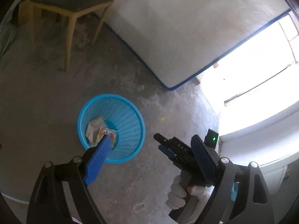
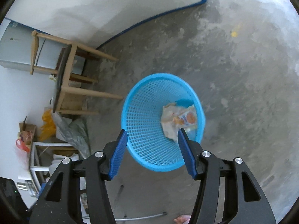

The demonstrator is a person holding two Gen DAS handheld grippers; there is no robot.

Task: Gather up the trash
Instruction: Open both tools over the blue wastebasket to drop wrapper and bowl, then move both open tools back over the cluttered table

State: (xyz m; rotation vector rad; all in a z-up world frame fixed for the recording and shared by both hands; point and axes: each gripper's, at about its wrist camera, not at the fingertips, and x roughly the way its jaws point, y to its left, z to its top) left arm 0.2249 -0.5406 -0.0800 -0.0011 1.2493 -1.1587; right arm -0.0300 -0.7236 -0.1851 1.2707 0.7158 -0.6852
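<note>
A blue mesh wastebasket [image 1: 129, 123] stands on the concrete floor; it also shows in the right wrist view [image 2: 143, 115]. Inside lie crumpled white paper [image 1: 94, 126] and an orange-printed snack wrapper [image 1: 109, 133], also in the right wrist view [image 2: 187, 119]. My left gripper [image 1: 151, 140] is open and empty, its left finger [image 1: 99, 158] over the basket. My right gripper [image 2: 152, 133] is open and empty above the basket's near rim; it also shows in the left wrist view [image 1: 164, 143], held by a gloved hand.
A wooden chair [image 1: 69, 5] stands by a white mattress with blue edging [image 1: 186, 28]. In the right wrist view a fridge [image 2: 16, 52], bags and boxes [image 2: 46, 125] line the left wall. A small yellow scrap [image 2: 234, 33] lies on the floor. A bright doorway [image 1: 252, 74] is at right.
</note>
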